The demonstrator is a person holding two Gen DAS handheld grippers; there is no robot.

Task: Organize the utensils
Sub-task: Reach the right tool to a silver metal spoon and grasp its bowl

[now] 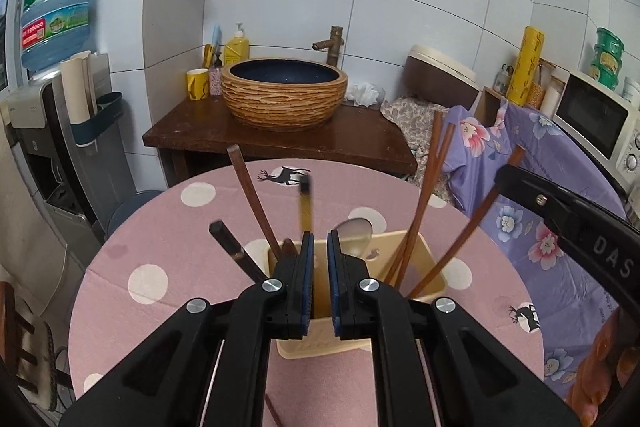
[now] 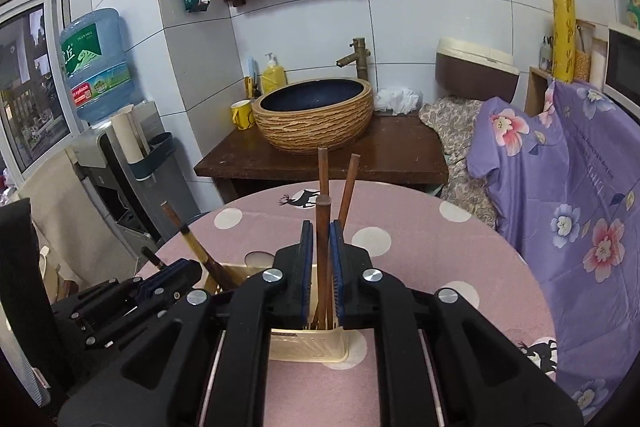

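A cream utensil holder [image 1: 432, 263] stands on the round pink dotted table [image 1: 168, 227]. It holds several brown chopsticks [image 1: 428, 195], a dark utensil [image 1: 230, 245], a yellow-handled utensil [image 1: 306, 205] and a metal spoon [image 1: 354, 231]. My left gripper [image 1: 319, 247] hovers over the holder, jaws slightly apart with nothing between them. My right gripper [image 2: 319, 239] is over the holder [image 2: 308, 343], closed around a brown chopstick [image 2: 322, 223]. The right gripper also shows in the left wrist view [image 1: 560, 211], and the left gripper in the right wrist view [image 2: 168, 279].
Behind the table stands a wooden stand [image 1: 280, 139] with a woven basin [image 1: 284, 93]. A water dispenser [image 1: 52, 107] is at the left. A purple floral cloth [image 1: 520, 227] and a microwave [image 1: 596, 115] are at the right.
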